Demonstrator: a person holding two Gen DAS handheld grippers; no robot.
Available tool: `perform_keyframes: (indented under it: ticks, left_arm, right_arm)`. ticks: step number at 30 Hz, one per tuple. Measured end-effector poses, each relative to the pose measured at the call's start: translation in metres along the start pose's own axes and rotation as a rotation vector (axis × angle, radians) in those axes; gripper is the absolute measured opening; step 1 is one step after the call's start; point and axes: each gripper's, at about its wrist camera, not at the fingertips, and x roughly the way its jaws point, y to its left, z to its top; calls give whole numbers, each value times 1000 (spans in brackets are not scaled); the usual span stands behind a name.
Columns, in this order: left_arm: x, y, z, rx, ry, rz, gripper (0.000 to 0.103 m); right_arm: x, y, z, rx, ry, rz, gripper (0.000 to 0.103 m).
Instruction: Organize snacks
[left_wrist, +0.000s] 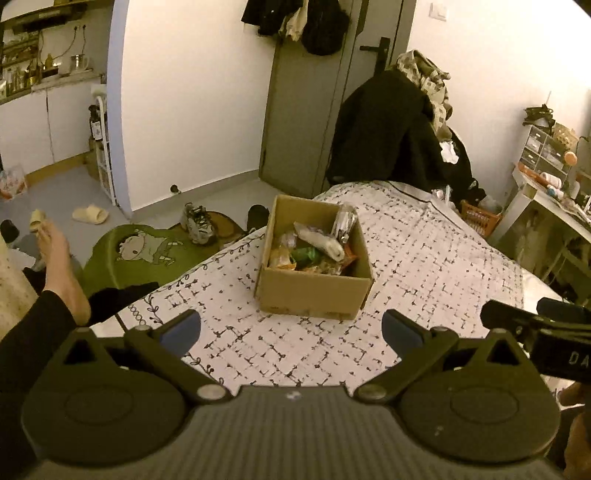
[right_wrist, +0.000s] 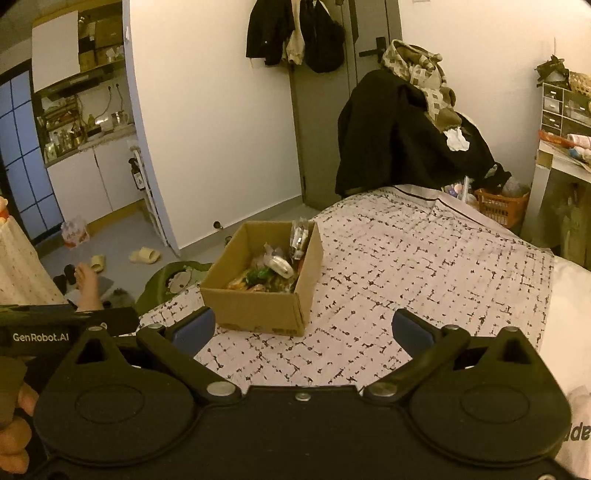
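Observation:
An open cardboard box (left_wrist: 314, 295) (right_wrist: 258, 310) stands on the patterned bedspread (left_wrist: 424, 266) (right_wrist: 424, 266), filled with several wrapped snacks (left_wrist: 314, 251) (right_wrist: 273, 269); one shiny packet leans upright at its far corner. My left gripper (left_wrist: 291, 330) is open and empty, hovering just short of the box's near wall. My right gripper (right_wrist: 303, 328) is also open and empty, with the box ahead and slightly to its left. The right gripper's body shows at the right edge of the left wrist view, and the left gripper's body at the left edge of the right wrist view.
A green cartoon cushion (left_wrist: 144, 251) lies at the bed's left edge beside a person's bare foot (left_wrist: 59, 266). Shoes and slippers (left_wrist: 90, 214) are on the floor. A clothes-laden chair (left_wrist: 399, 125) and an orange basket (right_wrist: 502, 206) stand beyond the bed, a cluttered desk (left_wrist: 554, 199) to the right.

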Motion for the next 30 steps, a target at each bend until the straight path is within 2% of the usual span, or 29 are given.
perform_keyframes:
  ticks: [30]
  left_arm:
    - [9,-6,0,7,21,-19,103]
  right_arm:
    - [6,-8,-4,11,42,-15,103]
